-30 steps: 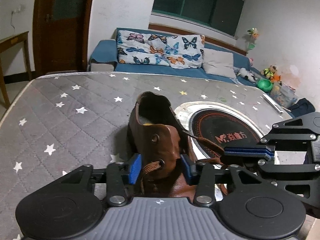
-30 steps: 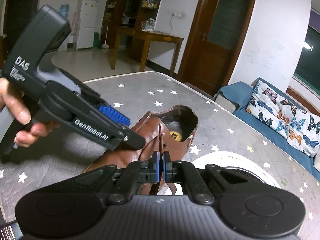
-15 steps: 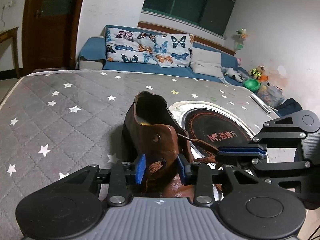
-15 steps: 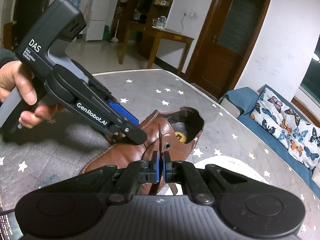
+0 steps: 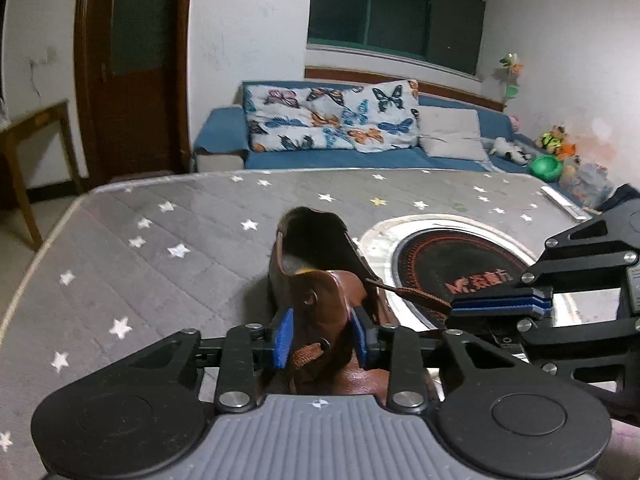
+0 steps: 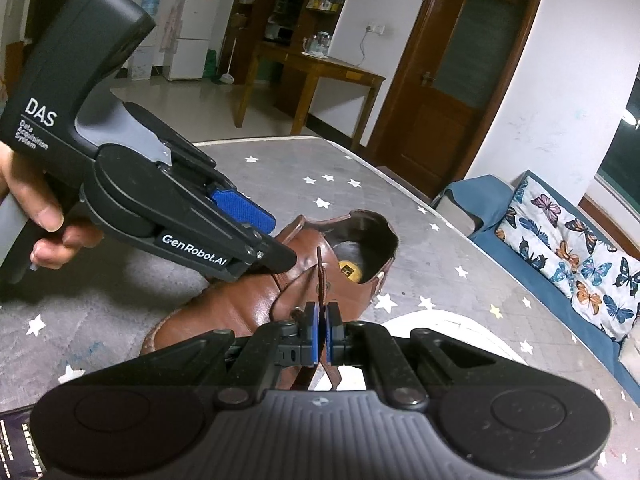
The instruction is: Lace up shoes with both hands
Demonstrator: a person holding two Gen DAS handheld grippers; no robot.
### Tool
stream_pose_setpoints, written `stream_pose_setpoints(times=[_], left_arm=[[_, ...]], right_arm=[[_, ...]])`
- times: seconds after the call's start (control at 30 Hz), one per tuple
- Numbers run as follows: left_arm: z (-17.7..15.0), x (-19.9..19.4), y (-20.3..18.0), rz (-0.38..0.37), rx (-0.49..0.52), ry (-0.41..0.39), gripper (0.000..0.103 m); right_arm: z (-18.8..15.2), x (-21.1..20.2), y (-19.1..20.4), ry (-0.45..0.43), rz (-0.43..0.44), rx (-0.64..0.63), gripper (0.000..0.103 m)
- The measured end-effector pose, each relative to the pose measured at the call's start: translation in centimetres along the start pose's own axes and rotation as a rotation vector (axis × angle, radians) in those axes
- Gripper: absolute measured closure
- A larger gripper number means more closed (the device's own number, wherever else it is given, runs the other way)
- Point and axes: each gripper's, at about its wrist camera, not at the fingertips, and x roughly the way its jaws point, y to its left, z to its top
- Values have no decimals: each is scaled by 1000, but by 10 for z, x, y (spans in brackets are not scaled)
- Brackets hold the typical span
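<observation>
A brown leather shoe [image 5: 320,268] stands on the grey star-patterned cover, its opening facing away from me. My left gripper [image 5: 322,338] straddles the shoe's eyelet flap, and both blue pads [image 5: 282,338] touch the leather. A brown lace [image 5: 416,296] runs from the flap's right side to my right gripper [image 5: 500,306], which is shut on it. In the right wrist view, the right gripper [image 6: 322,336] pinches the lace [image 6: 320,268] between closed blue pads. The left gripper's fingers [image 6: 276,258] rest against the shoe [image 6: 248,304].
A round black hotplate [image 5: 460,264] is set into the cover [image 5: 160,264] right of the shoe. A blue sofa with butterfly cushions [image 5: 332,120] stands behind, a wooden table [image 6: 320,68] and a door [image 6: 460,72] further off. A hand [image 6: 44,216] holds the left gripper's handle.
The left gripper's pads have drawn in from a wider gap until they touch the shoe's flap. The right gripper has stayed shut on the lace, which now stretches tauter to the right.
</observation>
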Motion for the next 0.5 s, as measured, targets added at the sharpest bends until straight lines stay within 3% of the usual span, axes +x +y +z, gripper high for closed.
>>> stream_pose_setpoints(times=[0.13, 0.5], left_arm=[[1, -3, 14, -77, -19, 9, 78], [-3, 8, 68, -379, -70, 10, 78]], right_arm=[[0, -2, 0, -8, 5, -21, 100], [2, 5, 0, -39, 62, -107, 100]])
